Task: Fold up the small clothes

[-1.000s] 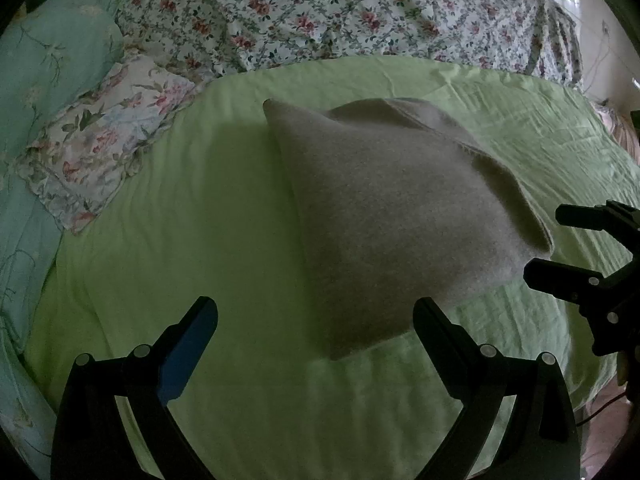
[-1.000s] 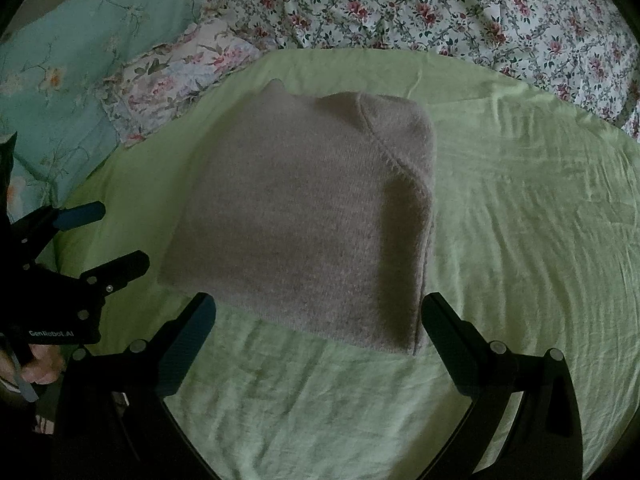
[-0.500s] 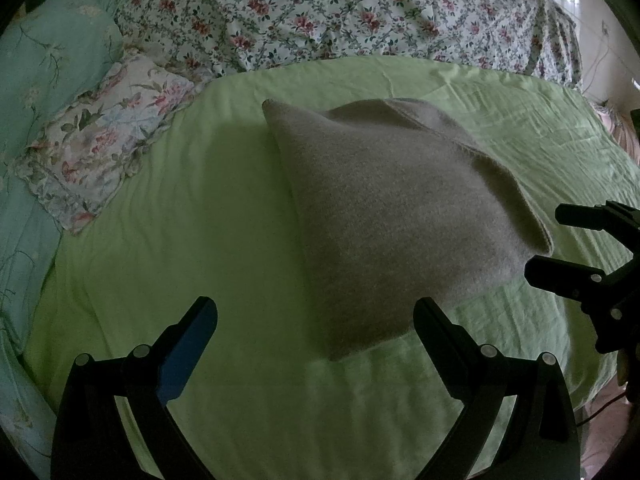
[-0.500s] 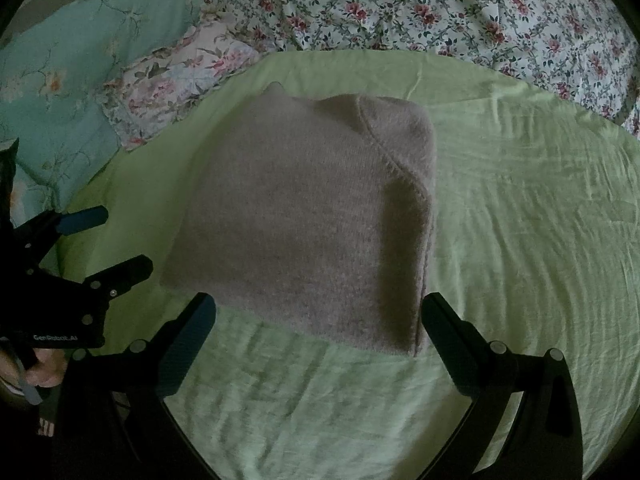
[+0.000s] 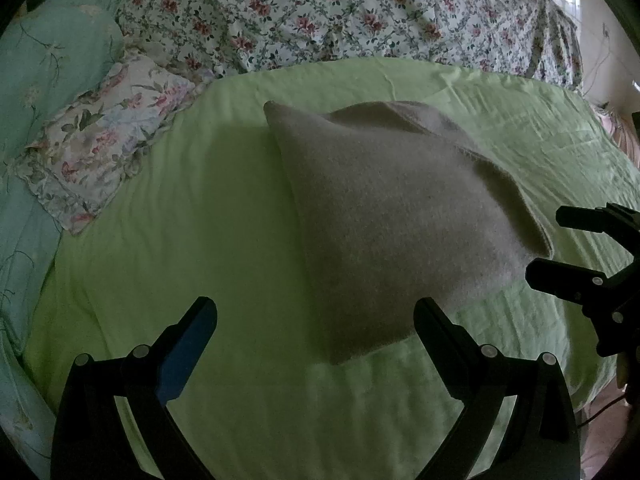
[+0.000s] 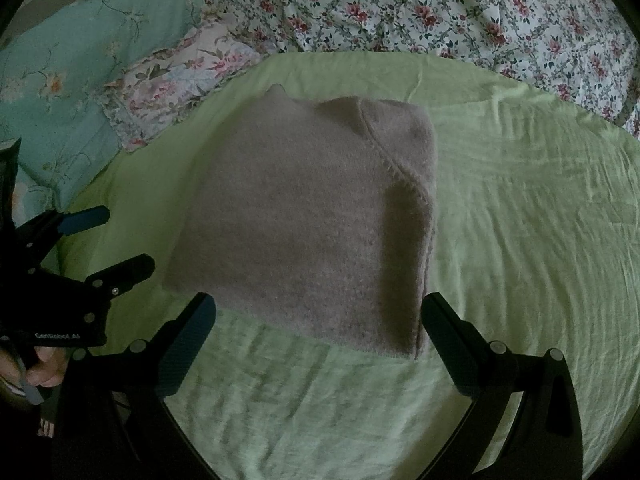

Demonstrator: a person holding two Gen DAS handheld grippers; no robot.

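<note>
Green bedsheet, one folded grey sweater, left claw and right claw both spread apart, empty

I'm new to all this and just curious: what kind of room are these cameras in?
Most likely a bedroom. A folded grey garment lies on a bed's green sheet, with a floral quilt bunched behind it and pillows off to the left.

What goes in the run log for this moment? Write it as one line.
step: fold small clothes | sweater: folded, flat on green sheet | left gripper: open, empty | right gripper: open, empty
</note>
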